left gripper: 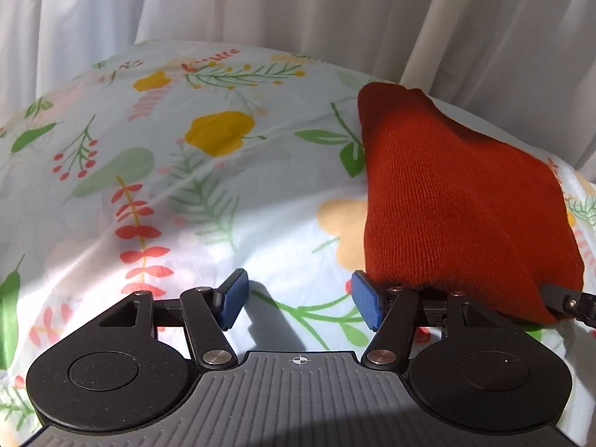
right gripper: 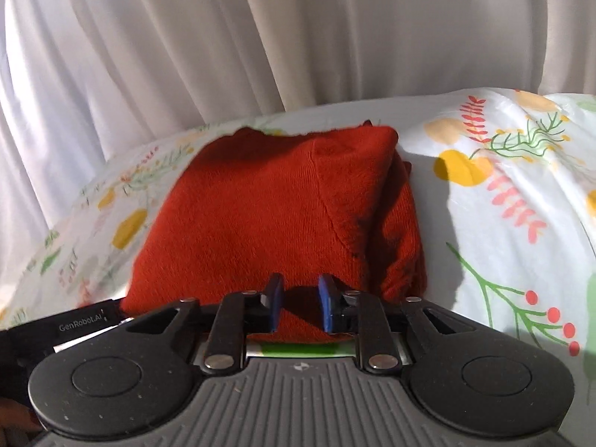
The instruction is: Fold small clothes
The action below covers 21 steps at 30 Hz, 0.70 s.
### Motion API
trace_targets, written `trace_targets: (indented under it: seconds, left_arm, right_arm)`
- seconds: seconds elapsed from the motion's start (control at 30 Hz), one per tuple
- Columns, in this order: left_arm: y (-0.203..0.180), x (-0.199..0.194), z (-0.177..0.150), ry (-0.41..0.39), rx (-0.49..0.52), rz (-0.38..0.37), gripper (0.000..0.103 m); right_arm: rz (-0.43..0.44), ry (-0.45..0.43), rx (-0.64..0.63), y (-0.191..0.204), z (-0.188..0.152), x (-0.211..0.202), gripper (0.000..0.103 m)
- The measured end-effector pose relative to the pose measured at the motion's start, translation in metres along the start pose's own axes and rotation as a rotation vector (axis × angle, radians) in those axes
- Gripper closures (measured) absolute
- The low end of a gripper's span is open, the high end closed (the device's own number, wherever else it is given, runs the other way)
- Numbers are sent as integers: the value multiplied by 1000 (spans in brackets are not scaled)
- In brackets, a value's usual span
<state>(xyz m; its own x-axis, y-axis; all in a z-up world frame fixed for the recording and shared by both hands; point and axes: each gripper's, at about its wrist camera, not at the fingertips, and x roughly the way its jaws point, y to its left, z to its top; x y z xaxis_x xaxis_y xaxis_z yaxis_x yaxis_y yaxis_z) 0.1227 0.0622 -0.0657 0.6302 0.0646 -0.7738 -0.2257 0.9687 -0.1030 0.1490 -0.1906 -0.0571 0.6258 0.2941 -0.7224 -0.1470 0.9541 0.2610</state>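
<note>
A rust-red knitted garment point(left gripper: 458, 201) lies folded on the floral cloth at the right of the left wrist view; in the right wrist view it point(right gripper: 268, 208) fills the centre. My left gripper point(left gripper: 298, 301) is open and empty, its blue pads wide apart just left of the garment's near edge. My right gripper point(right gripper: 300, 305) has its blue pads a little apart over the garment's near edge; I cannot tell whether they pinch the knit. The other gripper's black body point(left gripper: 570, 301) shows at the garment's right corner.
A white cloth printed with flowers and leaves point(left gripper: 186, 193) covers the surface and also shows in the right wrist view point(right gripper: 503, 205). White curtains point(right gripper: 260, 37) hang close behind the far edge. Sunlight and shadows fall across the cloth.
</note>
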Motion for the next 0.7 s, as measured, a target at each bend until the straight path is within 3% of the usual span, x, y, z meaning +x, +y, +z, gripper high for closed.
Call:
trace_targets:
  seconds: [0.07, 0.17, 0.23, 0.3, 0.7]
  left_arm:
    - [7, -9, 8, 11, -57, -37, 39]
    - [8, -31, 20, -107, -48, -32, 34]
    - [5, -35, 25, -135, -38, -76, 31]
    - [-2, -28, 26, -94, -18, -121, 32]
    - [-18, -9, 17, -58, 71, -96, 29]
  right_arm:
    - [17, -8, 9, -6, -5, 1, 103]
    - [10, 3, -9, -1, -1, -7, 103]
    - [20, -19, -12, 2, 1, -14, 103]
    - [35, -44, 1, 5, 4, -18, 99]
    - [-25, 22, -84, 9, 0, 4, 103]
